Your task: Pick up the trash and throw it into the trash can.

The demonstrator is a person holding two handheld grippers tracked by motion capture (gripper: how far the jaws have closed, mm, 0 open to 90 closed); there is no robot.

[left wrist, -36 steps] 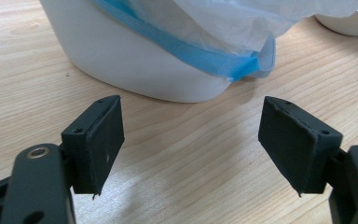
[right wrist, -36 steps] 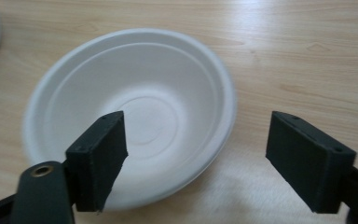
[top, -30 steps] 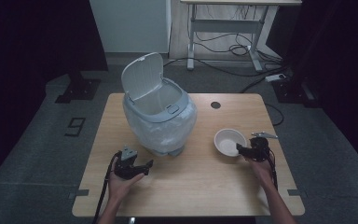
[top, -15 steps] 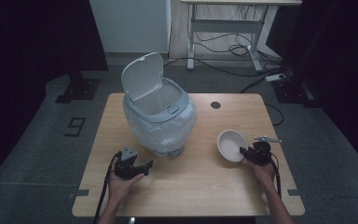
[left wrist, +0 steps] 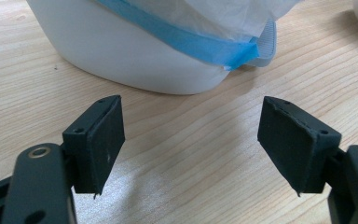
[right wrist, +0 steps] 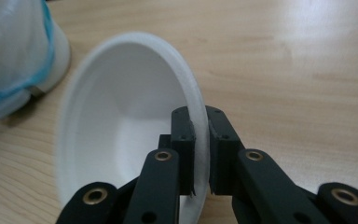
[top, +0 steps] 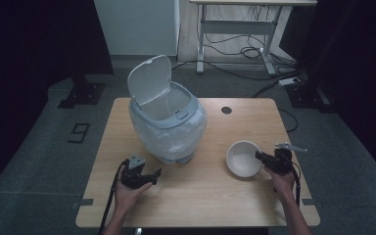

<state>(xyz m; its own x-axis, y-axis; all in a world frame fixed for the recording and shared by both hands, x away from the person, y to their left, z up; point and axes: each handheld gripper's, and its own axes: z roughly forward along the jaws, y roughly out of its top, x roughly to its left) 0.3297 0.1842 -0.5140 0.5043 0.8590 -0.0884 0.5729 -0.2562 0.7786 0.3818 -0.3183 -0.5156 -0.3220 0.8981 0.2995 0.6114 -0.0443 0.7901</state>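
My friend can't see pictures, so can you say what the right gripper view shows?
The right gripper is shut on the rim of a white bowl, which is tipped up on a wooden table. A white bin stands at the left edge.

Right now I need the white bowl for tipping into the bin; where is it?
In the high view the bowl sits on the table's right half, right of the bin, its rim pinched by the right gripper.

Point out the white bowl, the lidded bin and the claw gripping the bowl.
white bowl point(top: 242, 157), high view, inner surface.
bin point(top: 166, 128), high view, bagged front wall.
right claw point(right wrist: 201, 140), right gripper view, between fingertips clamping the bowl's rim.
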